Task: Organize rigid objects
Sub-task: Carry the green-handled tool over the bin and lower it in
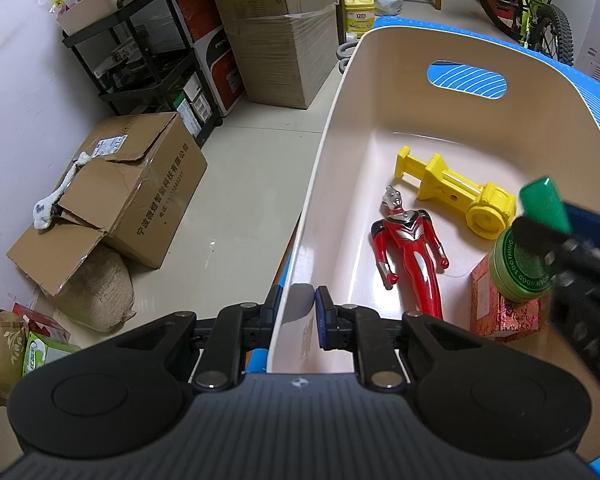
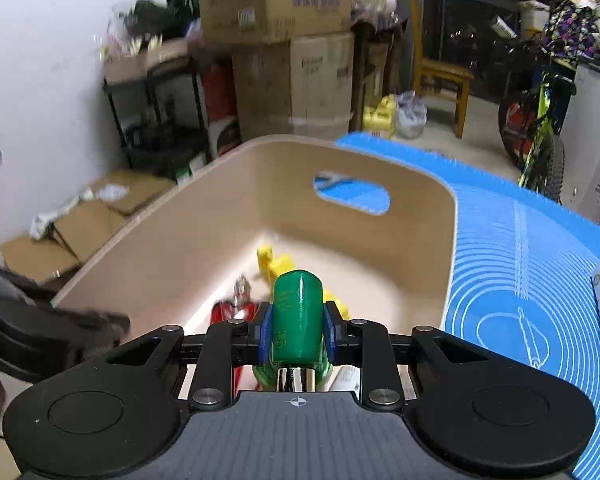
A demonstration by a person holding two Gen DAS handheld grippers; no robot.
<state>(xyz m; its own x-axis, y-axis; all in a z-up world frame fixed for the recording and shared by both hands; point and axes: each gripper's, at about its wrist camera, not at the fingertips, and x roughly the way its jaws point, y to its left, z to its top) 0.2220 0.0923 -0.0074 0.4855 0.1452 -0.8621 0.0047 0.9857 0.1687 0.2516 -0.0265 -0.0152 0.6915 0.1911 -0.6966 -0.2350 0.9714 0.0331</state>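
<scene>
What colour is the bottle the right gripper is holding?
Green. The bottle shows best in the right wrist view, clamped between the right gripper pads.

The round green tin (image 1: 518, 268), to the right of the left gripper's fingers, bears raised letters reading "WOOD SOOTHING" along its rim. The cardboard box (image 1: 140, 196) on the floor, left of those fingers, carries a line of Chinese print. The yellow jug (image 1: 358, 12) far ahead shows "立白".

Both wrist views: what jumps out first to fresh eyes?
The cream bin on the blue mat, its near wall pinched by the left gripper. Inside lie a red figure and yellow toy. Above them, the right gripper clamps a green bottle.
</scene>
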